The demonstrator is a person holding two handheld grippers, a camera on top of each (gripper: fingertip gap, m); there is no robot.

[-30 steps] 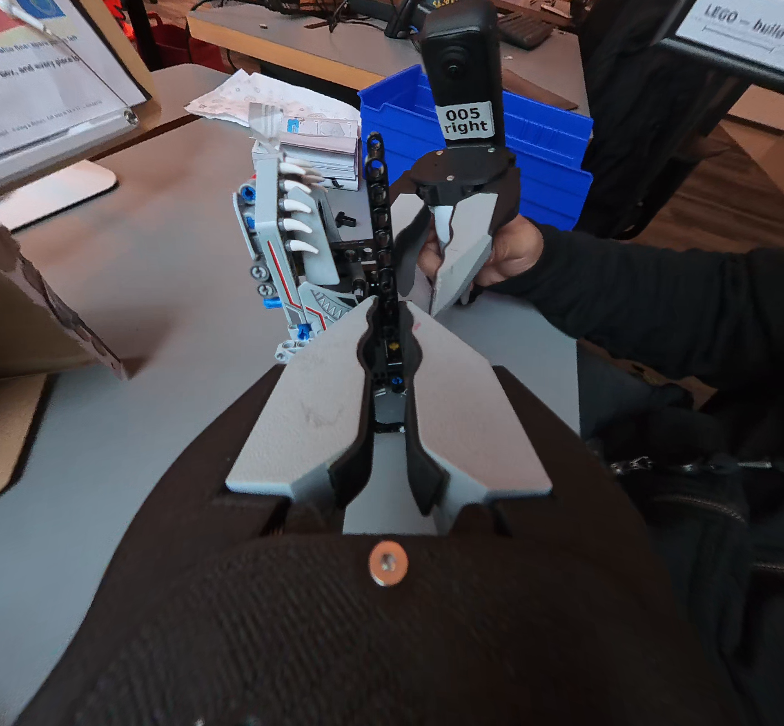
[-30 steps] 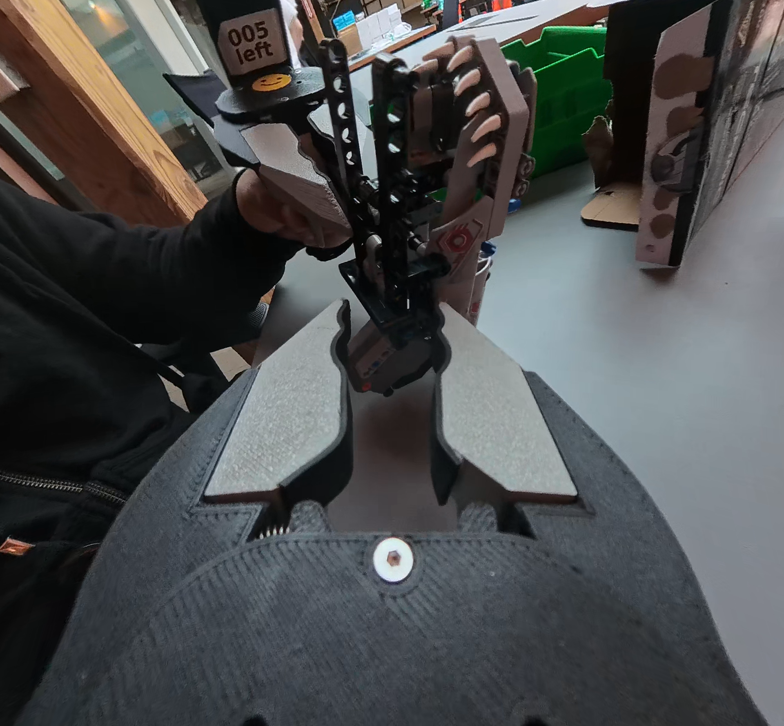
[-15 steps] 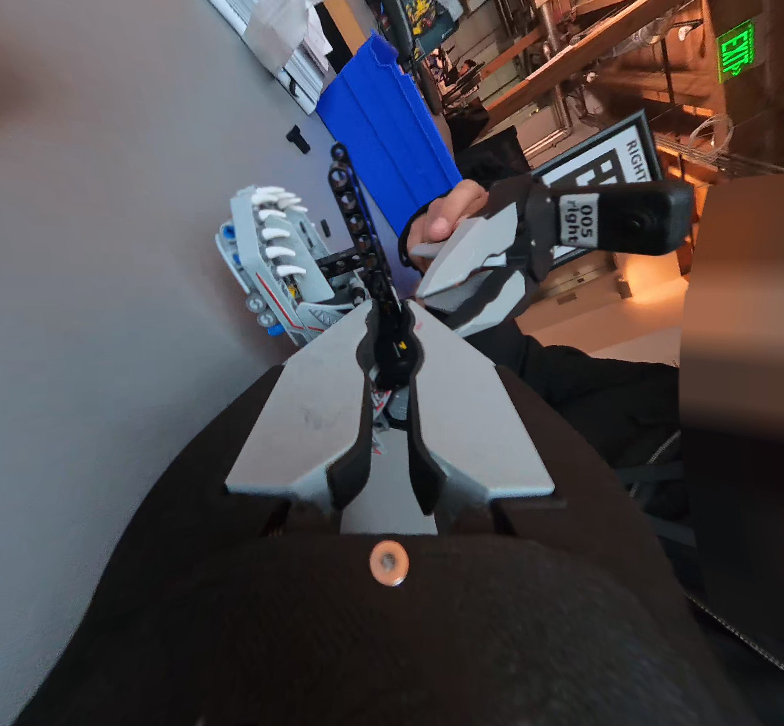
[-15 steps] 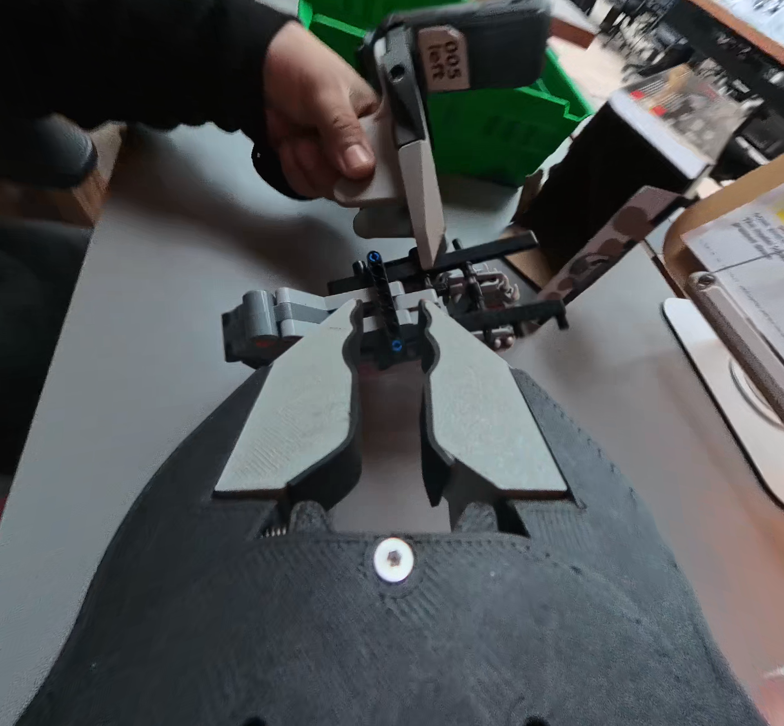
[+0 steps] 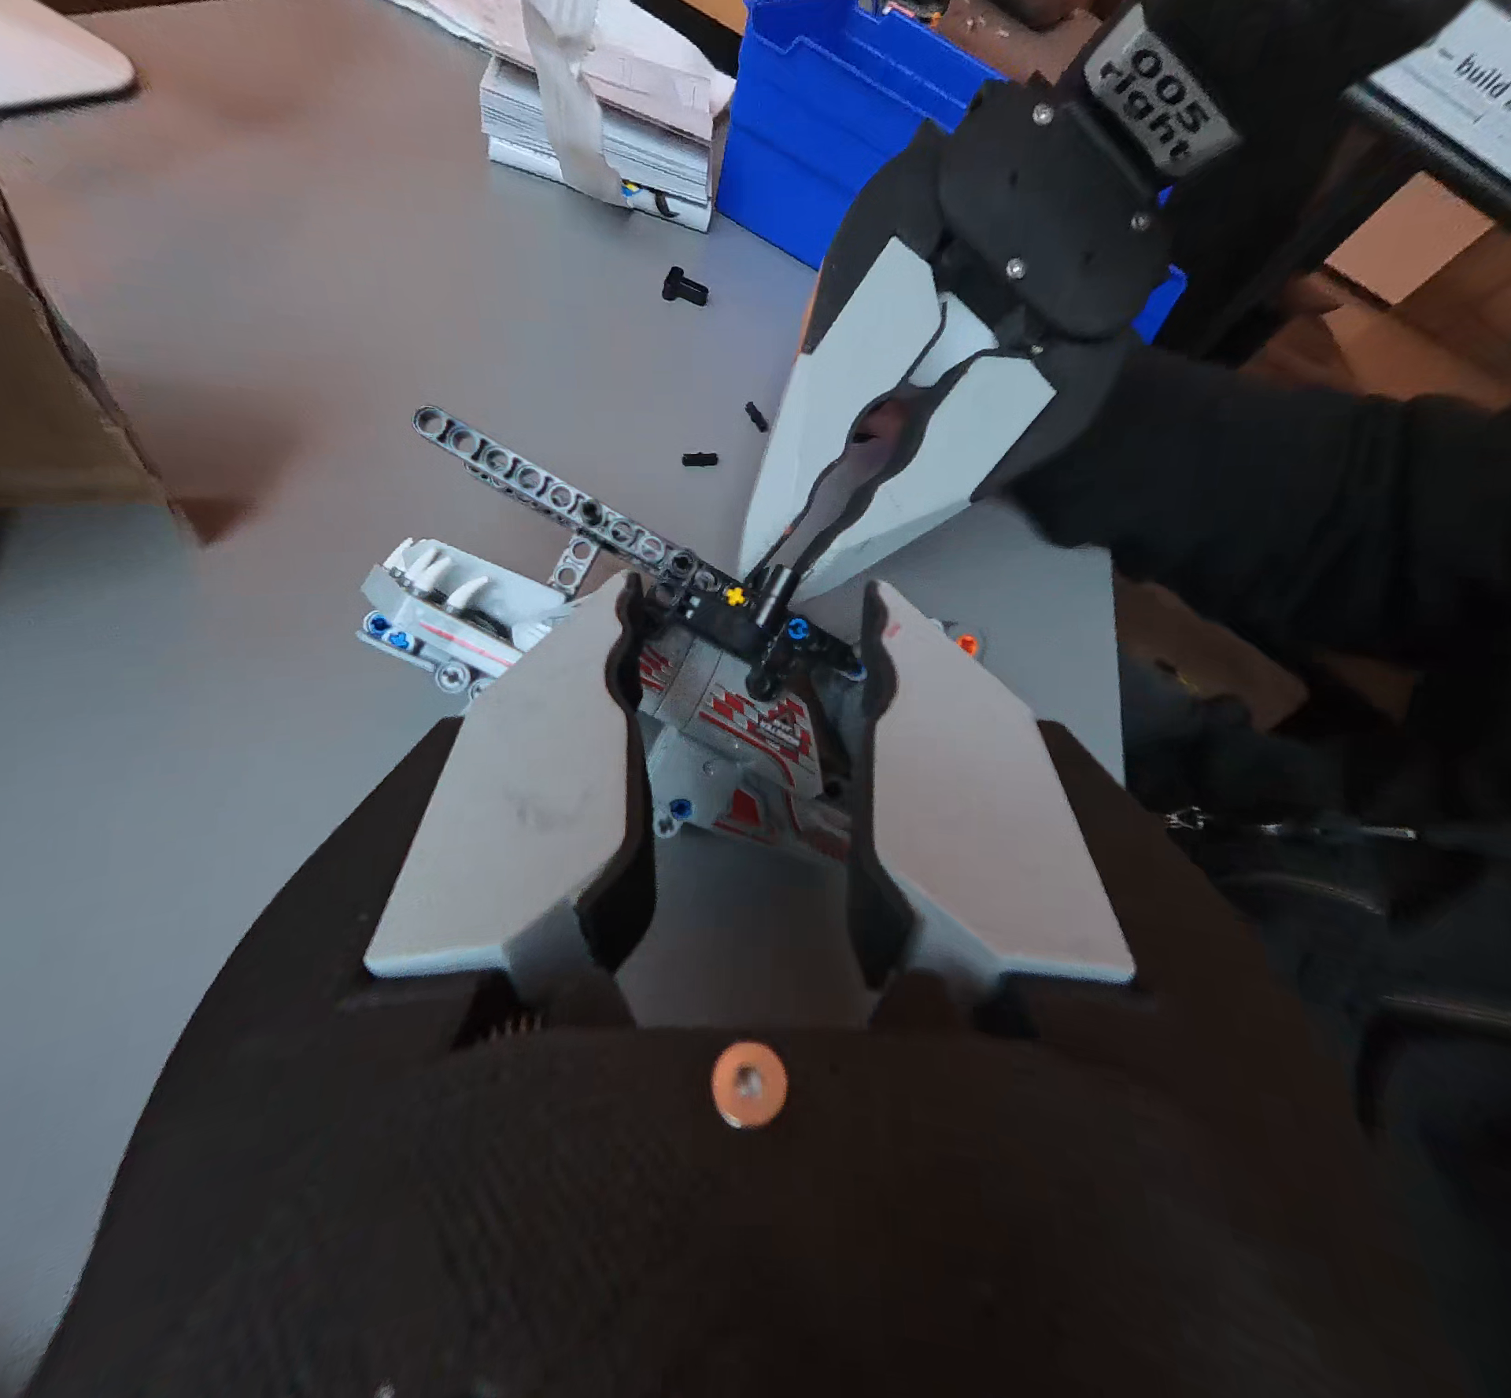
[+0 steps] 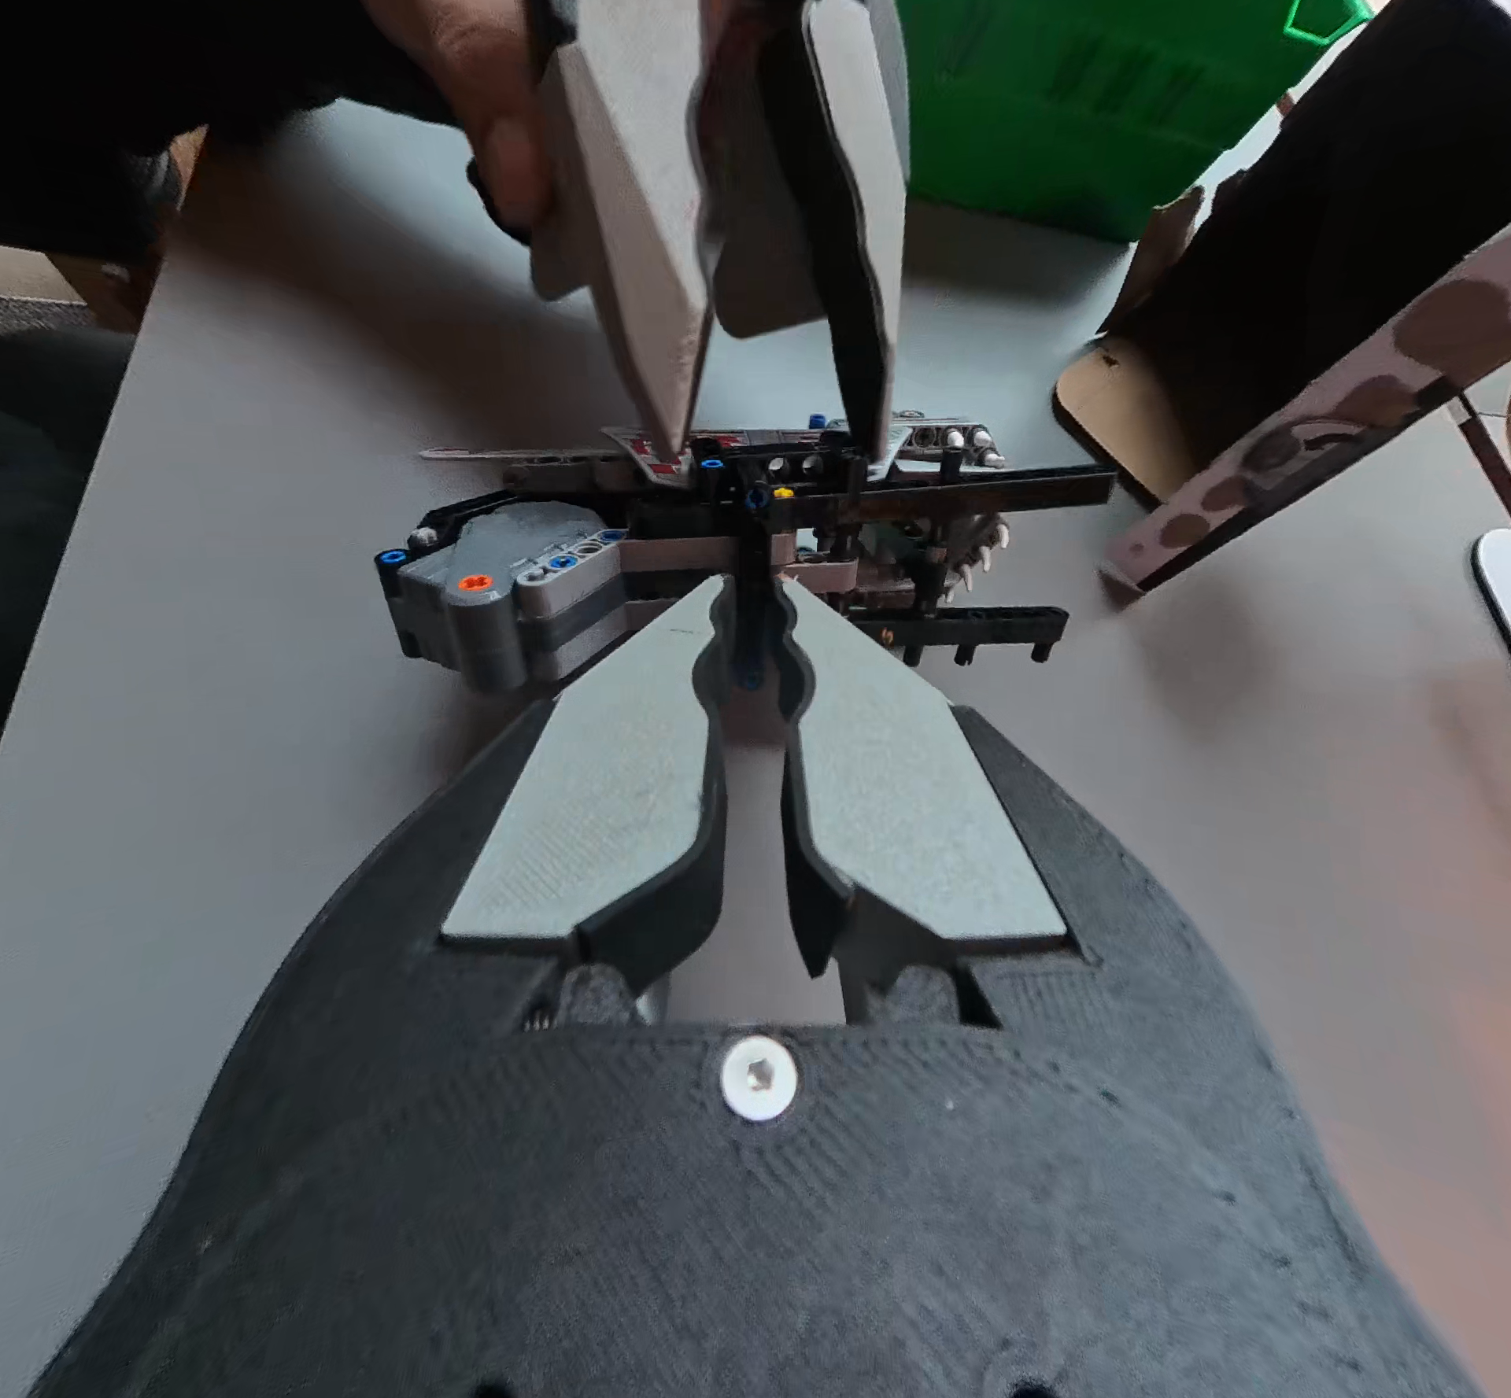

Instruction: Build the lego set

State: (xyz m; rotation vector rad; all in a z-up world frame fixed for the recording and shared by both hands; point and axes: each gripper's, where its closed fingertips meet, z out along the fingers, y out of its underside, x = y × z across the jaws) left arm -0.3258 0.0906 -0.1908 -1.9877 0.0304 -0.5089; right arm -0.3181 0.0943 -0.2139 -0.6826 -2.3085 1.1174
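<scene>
Lego model (image 5: 719, 705) lies on table (image 5: 245, 705); left gripper (image 5: 748, 623) spread around it; right gripper (image 6: 752, 599) clamps its black beam (image 6: 751, 623).

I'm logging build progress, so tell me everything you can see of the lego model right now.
The lego model lies flat on the grey table, a part-built plastic assembly: grey panels with red-and-white stickers, white tooth pieces, blue pins, one orange pin and long black holed beams. The left tool straddles its middle with jaws apart. The right tool is shut on a thin black piece of it.
</scene>
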